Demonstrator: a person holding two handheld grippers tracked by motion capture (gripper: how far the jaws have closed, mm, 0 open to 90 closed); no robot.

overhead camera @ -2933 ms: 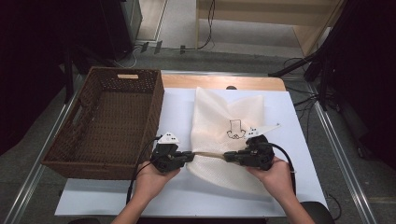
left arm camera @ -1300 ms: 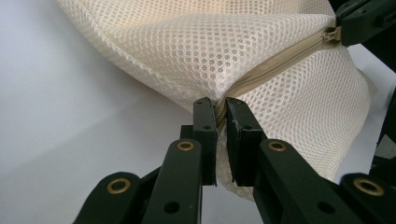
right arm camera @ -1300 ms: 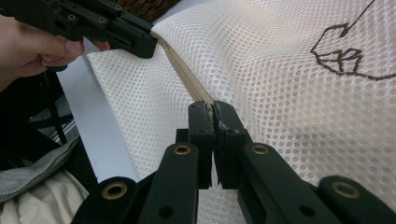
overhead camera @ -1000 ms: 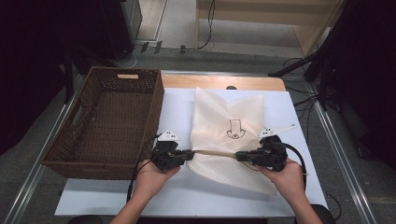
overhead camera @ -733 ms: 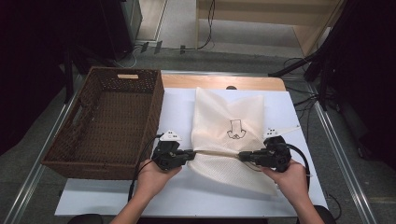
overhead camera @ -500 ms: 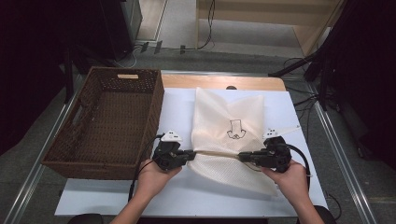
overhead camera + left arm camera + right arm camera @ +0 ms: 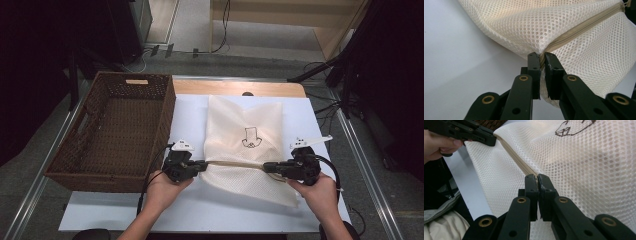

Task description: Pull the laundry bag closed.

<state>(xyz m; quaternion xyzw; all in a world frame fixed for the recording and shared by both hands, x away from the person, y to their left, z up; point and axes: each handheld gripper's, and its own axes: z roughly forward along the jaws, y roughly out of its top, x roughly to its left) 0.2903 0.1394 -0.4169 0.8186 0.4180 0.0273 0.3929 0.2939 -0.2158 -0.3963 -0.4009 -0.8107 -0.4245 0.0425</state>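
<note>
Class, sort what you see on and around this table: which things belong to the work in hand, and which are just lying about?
In use:
- mesh laundry bag, held along its zip
- left gripper, shut on one zip end
- right gripper, shut on the other end

Lying about:
- wicker basket
- white table
- floor cables

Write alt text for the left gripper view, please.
The left gripper pinches the end of a cream mesh bag at its zipper, jaws shut on the fabric. The bag lies on a white table.
</note>
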